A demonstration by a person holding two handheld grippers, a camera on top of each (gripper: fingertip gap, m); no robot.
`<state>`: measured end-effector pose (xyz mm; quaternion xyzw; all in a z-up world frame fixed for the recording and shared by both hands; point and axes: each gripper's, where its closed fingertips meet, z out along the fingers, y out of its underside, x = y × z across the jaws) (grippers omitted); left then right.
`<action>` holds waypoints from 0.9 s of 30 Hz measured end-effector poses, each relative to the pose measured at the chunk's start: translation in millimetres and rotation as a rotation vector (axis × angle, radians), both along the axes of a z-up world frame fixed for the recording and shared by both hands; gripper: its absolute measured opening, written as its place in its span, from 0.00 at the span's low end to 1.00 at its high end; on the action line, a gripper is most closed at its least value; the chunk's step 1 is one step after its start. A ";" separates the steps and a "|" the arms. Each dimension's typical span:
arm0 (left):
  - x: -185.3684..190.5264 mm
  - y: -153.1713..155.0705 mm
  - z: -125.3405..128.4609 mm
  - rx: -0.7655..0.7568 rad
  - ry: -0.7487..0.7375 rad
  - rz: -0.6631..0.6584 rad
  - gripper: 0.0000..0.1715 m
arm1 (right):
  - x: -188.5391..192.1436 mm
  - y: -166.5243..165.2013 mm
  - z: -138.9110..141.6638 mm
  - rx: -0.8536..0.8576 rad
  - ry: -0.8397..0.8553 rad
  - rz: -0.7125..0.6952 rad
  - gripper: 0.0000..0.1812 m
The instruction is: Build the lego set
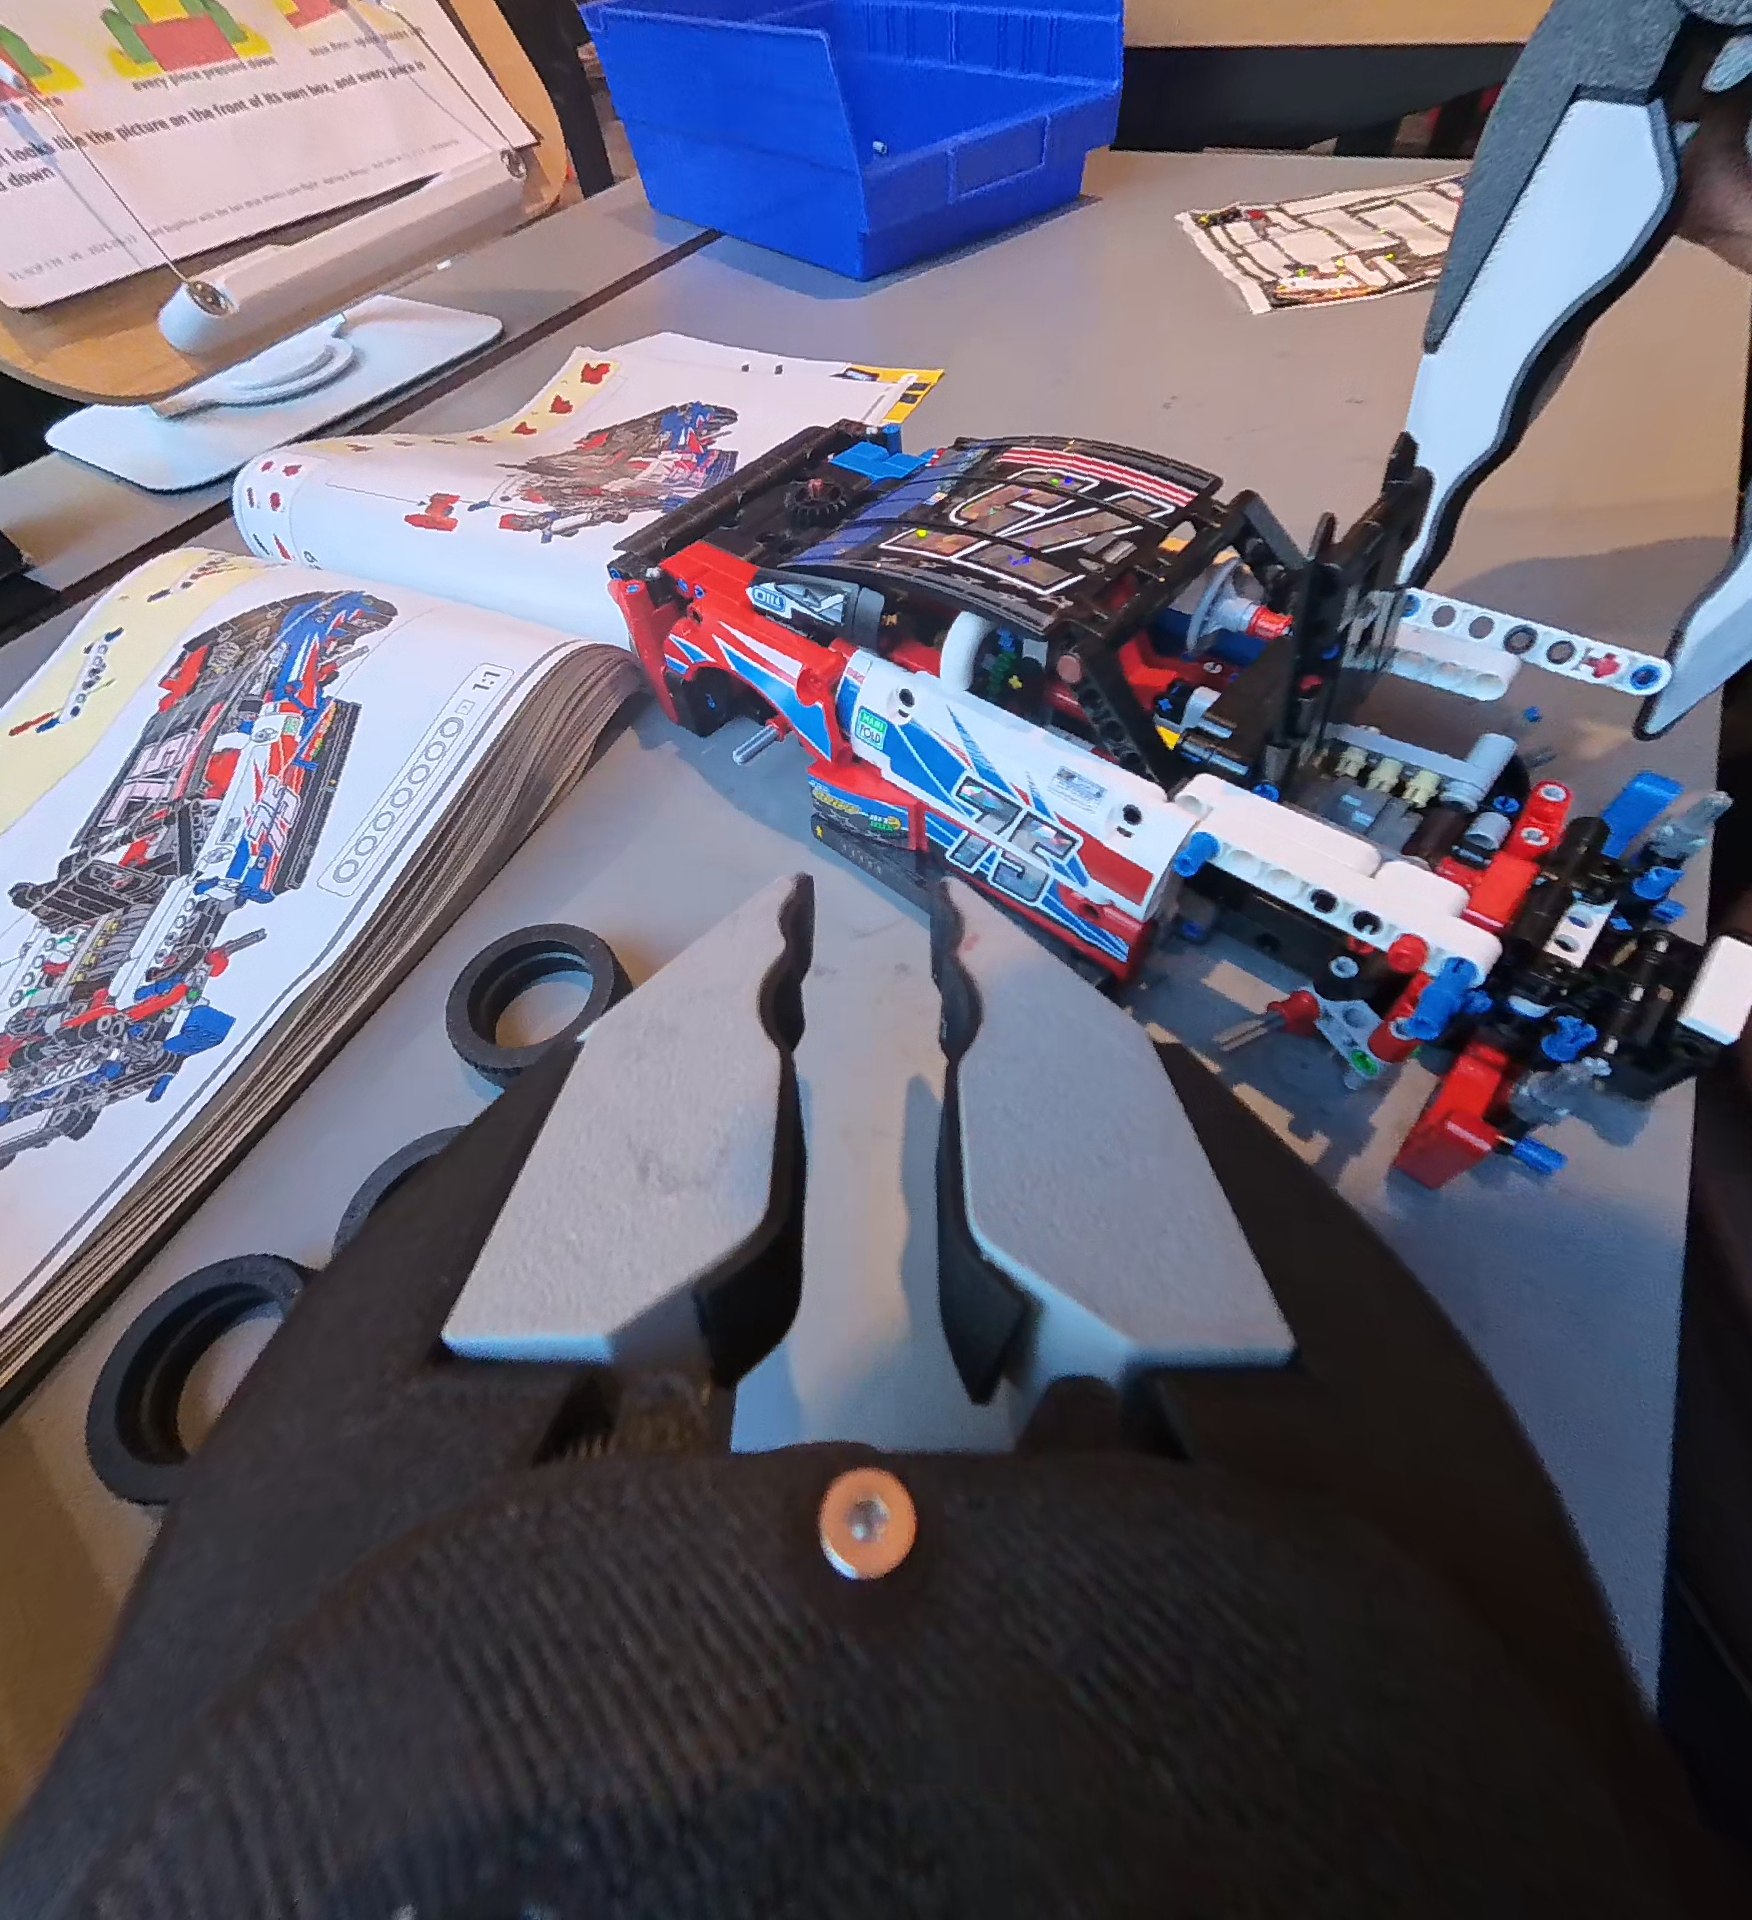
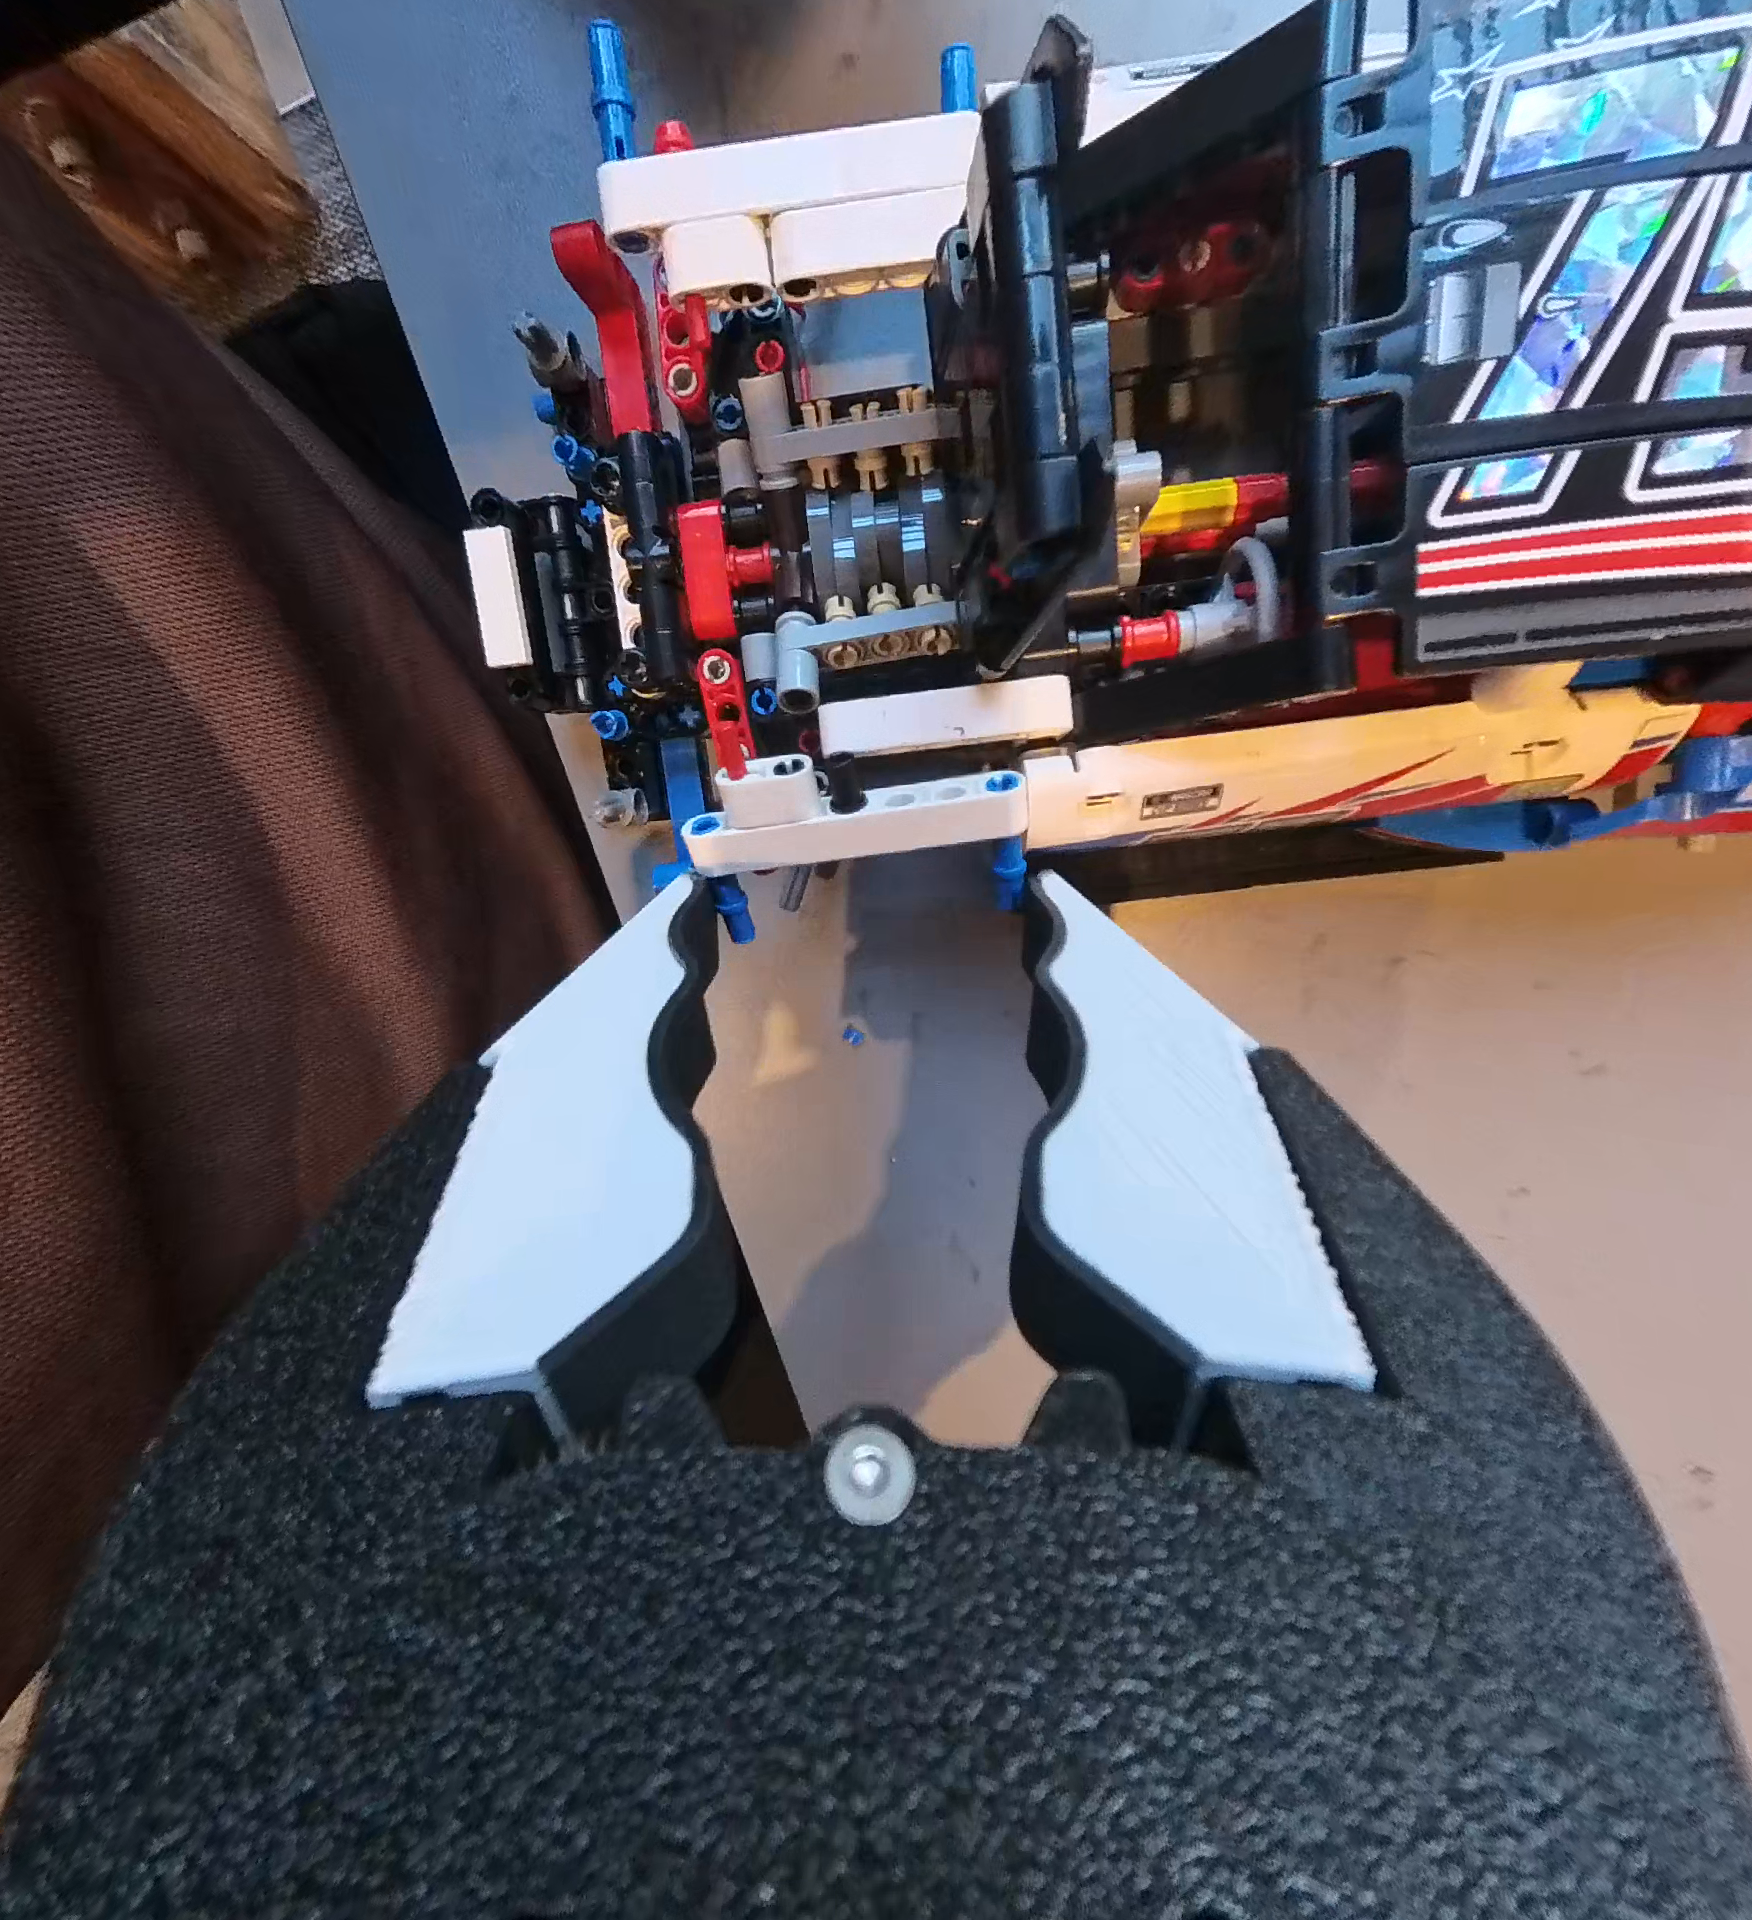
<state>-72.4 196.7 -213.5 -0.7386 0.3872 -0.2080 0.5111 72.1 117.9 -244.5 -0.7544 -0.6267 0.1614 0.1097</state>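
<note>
On the grey table (image 1: pixel 1111 312), centre frame in the left wrist view, the lego car (image 1: pixel 955 727) is lying partly built: red, white and blue side panels, black roof, front chassis exposed toward 3 o'clock. The left gripper (image 1: pixel 872 914) is hovering just short of the car's side at 6 o'clock of it, jaws parted by a narrow gap, nothing between them. The open instruction booklet (image 1: pixel 228 831) is lying at 9 o'clock of the car, and three black tyres (image 1: pixel 529 997) are sitting on the table between booklet and gripper. A blue bin (image 1: pixel 851 135) is standing at 12 o'clock, well apart from the car; a sticker sheet (image 1: pixel 1319 239) is lying at 1 o'clock; a paper holder (image 1: pixel 228 312) with a printed sheet is standing at 10 o'clock.

The right gripper (image 1: pixel 1537 655) is reaching down from 2 o'clock, jaws wide apart, its tips straddling the white beam (image 1: pixel 1516 639) that is sticking out from the car's far side.

In the right wrist view, the right gripper (image 2: pixel 856 888) is showing its tips either side of the white beam (image 2: pixel 851 826), at or just short of its ends; whether they are actually pressing on it I cannot tell. The car's engine section (image 2: pixel 872 520) is sitting at 12 o'clock beyond the beam. A brown sleeve (image 2: pixel 176 727) is filling the 9 o'clock side
</note>
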 end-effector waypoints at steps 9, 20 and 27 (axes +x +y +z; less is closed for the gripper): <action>-0.4 -0.6 1.6 -0.006 -0.018 -0.003 0.11 | 5.3 -0.2 -4.0 -0.003 -0.057 0.007 0.32; -0.7 -1.4 2.9 -0.008 -0.030 -0.007 0.11 | 1.1 -0.3 -1.2 -0.018 -0.053 -0.006 0.32; -0.7 -1.8 3.2 -0.009 -0.033 -0.009 0.11 | 0.8 -0.3 -1.9 -0.022 -0.061 -0.004 0.32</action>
